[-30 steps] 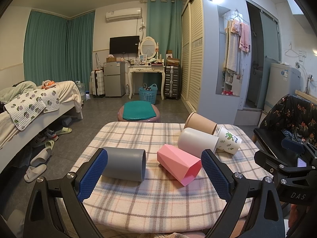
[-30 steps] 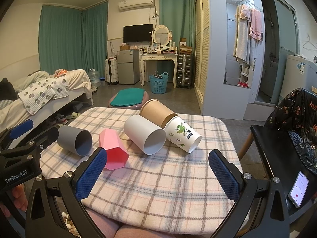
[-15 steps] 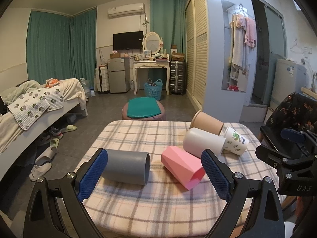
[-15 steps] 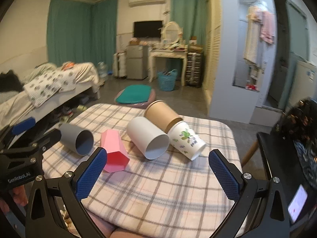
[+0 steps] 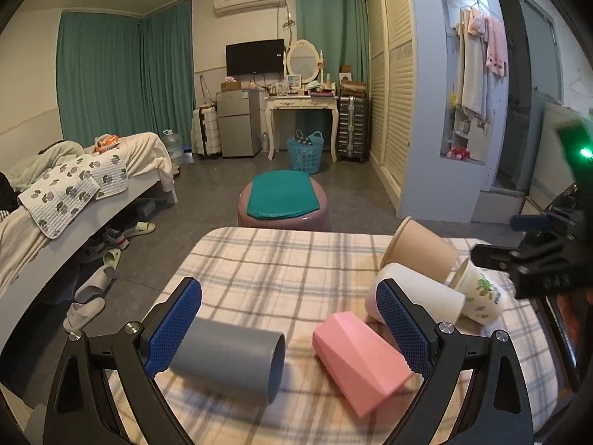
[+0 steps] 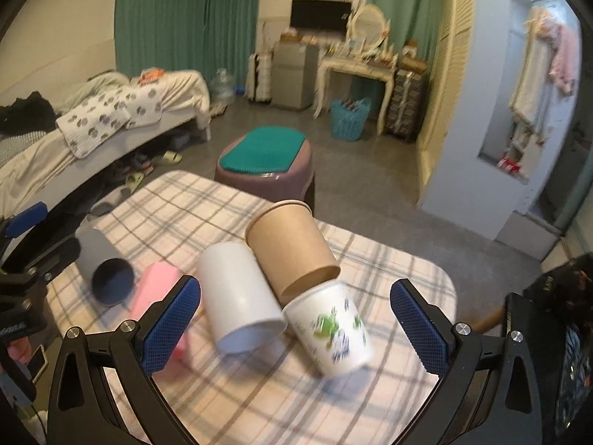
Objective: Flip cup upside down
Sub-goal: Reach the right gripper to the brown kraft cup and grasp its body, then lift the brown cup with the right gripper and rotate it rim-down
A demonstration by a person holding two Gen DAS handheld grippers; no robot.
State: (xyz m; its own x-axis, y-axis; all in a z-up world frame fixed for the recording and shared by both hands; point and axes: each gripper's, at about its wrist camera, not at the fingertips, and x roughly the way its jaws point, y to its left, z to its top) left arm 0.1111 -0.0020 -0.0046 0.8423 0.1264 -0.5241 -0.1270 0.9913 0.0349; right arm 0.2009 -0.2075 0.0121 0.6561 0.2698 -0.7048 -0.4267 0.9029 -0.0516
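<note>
Counter: covered by a plaid cloth; five cups lie on their sides on it.
Grey cup: nearest the left gripper, mouth toward the pink cup, lying between the blue pads in the left wrist view, touching neither that I can tell.
Pink faceted cup: just beside the grey cup, on its side, mouth toward the near edge.
White cup: on its side, mouth toward the right wrist camera, touching the brown paper cup along its flank.
Brown paper cup: tipped over, resting against the white cup and over the rim of the printed one.
Printed paper cup: white with a green design (blurred), lying between the right gripper's pads in that view.
Left gripper: jaws spread wide, holding nothing, low over the near edge of the counter.
Right gripper: jaws spread wide, empty, above the white and printed cups; the view is motion-blurred.
Beyond the counter: a round stool with a green cushion, a bed to the left.
</note>
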